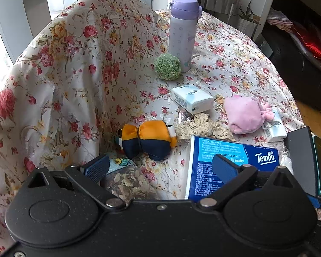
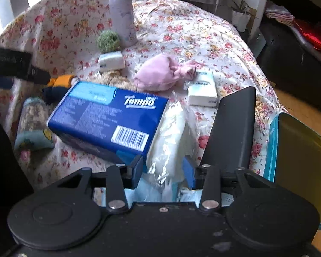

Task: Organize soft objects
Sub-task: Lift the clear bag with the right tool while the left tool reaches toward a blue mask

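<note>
- R gripper: jaws narrow, blue pads pinched on a white crinkly plastic bag that runs up between them. Judged a grip on the bag, not just a straddle.
- L gripper: jaws wide, nothing between pads. Hovers over the near edge of the floral cloth, beside a clear bag of dried flakes.
- Blue Tempo tissue pack: lies flat, touching the plastic bag on its left side. Soft block, light, slick film wrap; take across the short width, not by a corner.
- Plastic bag: very light, limp, slippery, no shape of its own. Pinch on a bunched fold should hold; thin film could slide out or tear if tugged.
- Pink pouch: right of centre, touching a small white tissue pack. Plush, squashy; grab mid-body or the tied neck.
- Orange-navy stuffed toy: centre-near, soft, pinched waist is the obvious hold.
- Green fuzzy ball: far centre, against the lilac bottle. Light, will roll; bottle is rigid, could tip.
- Second white tissue pack: mid-table, beside cream lace.
- Dark tablet-like slab stands close to R gripper's right; snag risk.
</note>
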Tool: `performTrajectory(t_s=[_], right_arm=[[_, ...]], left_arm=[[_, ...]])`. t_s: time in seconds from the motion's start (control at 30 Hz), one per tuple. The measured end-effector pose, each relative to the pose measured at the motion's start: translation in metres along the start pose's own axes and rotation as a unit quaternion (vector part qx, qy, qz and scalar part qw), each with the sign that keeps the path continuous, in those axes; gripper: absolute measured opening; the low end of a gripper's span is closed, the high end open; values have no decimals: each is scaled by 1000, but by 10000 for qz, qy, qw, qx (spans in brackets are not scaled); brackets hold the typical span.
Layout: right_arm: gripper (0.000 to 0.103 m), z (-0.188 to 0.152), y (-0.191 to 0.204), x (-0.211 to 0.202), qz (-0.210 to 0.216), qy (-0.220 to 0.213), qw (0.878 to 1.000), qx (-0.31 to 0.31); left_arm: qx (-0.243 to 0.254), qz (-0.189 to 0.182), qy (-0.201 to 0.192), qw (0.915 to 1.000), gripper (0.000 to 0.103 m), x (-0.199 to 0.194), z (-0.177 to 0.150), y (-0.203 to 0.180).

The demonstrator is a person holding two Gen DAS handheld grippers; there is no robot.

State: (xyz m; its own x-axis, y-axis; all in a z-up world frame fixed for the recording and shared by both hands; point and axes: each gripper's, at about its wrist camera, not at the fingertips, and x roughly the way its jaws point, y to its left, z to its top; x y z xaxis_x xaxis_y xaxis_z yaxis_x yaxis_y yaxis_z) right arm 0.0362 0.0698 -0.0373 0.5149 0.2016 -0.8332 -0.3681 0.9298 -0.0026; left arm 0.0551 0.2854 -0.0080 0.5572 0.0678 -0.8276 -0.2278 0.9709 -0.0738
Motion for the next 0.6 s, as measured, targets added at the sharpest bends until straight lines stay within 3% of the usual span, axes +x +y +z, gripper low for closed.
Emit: performTrajectory(t_s=[0.07,0.13,0.17,0.3,0.6], right_arm=[[40,-1,2,1,-19,-4,10000,-81],[32,0,3,2,12,13,9999,-124],[22,0,3,3,67,48,9999,-111],[15,-1,4,3,32,56,9999,-99],[14,7,-24,-48,87,-624,9961,611]], left_arm=[[25,-1,-11,10000,99,-1,0,-1],[49,-3,-15,10000,99,-1,-1,-2],[53,-21,-15,10000,99,-1,-1,-3],[96,-145,-1,9998,99,-3,-5,-9],[814,-644,19,9946,99,-15,-27,-56]])
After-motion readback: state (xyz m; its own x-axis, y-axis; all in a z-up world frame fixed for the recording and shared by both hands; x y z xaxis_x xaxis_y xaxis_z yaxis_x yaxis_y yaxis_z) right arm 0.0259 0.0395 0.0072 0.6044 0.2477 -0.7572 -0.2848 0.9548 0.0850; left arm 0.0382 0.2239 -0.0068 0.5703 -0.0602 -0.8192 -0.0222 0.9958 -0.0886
